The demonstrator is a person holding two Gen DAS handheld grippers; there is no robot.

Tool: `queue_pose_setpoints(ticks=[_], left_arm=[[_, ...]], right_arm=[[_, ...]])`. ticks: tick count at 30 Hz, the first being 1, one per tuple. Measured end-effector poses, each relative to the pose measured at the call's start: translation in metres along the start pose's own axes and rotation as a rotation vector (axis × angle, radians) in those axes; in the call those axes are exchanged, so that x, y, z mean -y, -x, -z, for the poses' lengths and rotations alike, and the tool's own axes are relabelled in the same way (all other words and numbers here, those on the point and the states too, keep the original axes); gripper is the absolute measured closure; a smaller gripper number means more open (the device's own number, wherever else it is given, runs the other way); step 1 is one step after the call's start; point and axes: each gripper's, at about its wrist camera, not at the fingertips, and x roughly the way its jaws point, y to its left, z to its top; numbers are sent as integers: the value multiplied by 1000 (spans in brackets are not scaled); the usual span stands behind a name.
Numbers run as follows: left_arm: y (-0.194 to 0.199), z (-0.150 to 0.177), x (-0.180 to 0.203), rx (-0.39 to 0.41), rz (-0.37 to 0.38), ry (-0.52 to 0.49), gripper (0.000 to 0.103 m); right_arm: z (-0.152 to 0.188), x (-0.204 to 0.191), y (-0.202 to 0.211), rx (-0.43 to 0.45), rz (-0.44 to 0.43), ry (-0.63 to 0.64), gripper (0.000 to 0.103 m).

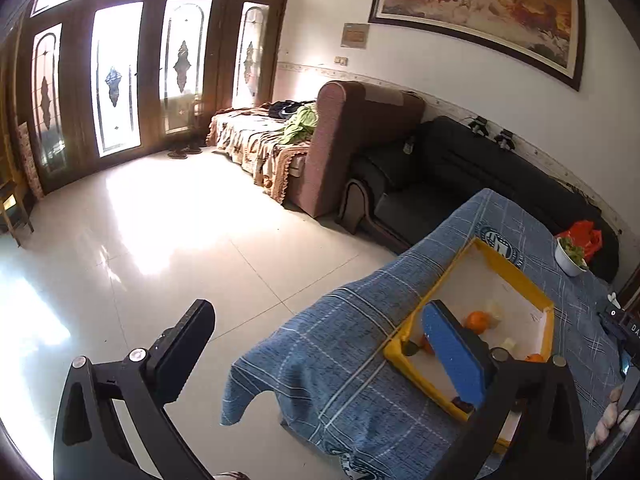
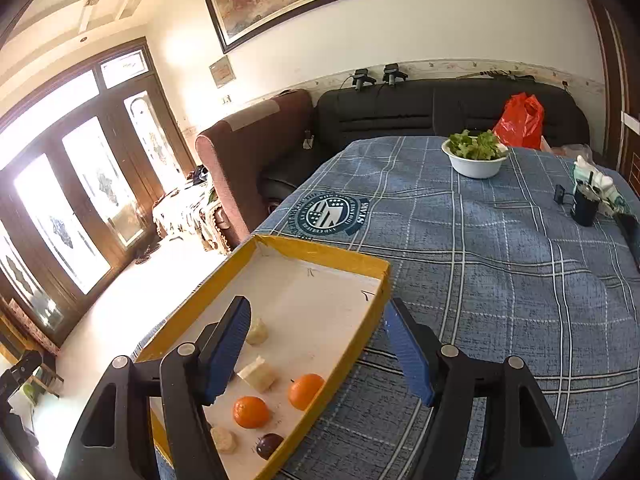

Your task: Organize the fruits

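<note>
Item one: my left gripper (image 1: 320, 356), jaws spread wide and holding nothing, one finger over the floor, the other over the tray.

Item two: my right gripper (image 2: 320, 352), likewise wide apart and empty, straddling the tray's right wall.

Item three: yellow-rimmed tray (image 2: 320, 258) with a white floor, resting on the blue plaid cloth (image 2: 500, 280) near the table's edge.

Item four: fruit, all inside the tray. Two oranges (image 2: 251, 412) (image 2: 305, 391) side by side and apart; one dark plum (image 2: 269, 445) against the near wall; three pale peeled pieces (image 2: 258, 374) (image 2: 256, 331) (image 2: 224, 439) (kind not clear).

Item five: white bowl of greens (image 2: 475, 158) at the far end of the cloth, well apart from the tray, with a red bag (image 2: 520, 120) behind it.
</note>
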Motion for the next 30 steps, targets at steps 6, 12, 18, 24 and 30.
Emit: queue_pose_setpoints(ticks=[6,12,18,24,30], left_arm=[[-20,4,-52,-50,-67,100,0],[-25,4,-81,-54,-105,167,0],[-47,2,-87,-72,-116,168,0],[-62,-4,-62,-67,-139,93,0],[-83,-8,-2,-63,-15,-34,0]], right_arm=[[-9,-54,-20,-34,-48,104,28],[-8,-111,-39,-55,-111,216,28],[-4,-138,-60,-84,-125,289,28],[-6,-127,-65,-88,-97,277,28],[-1,-99,-50,-76,-29,223,28]])
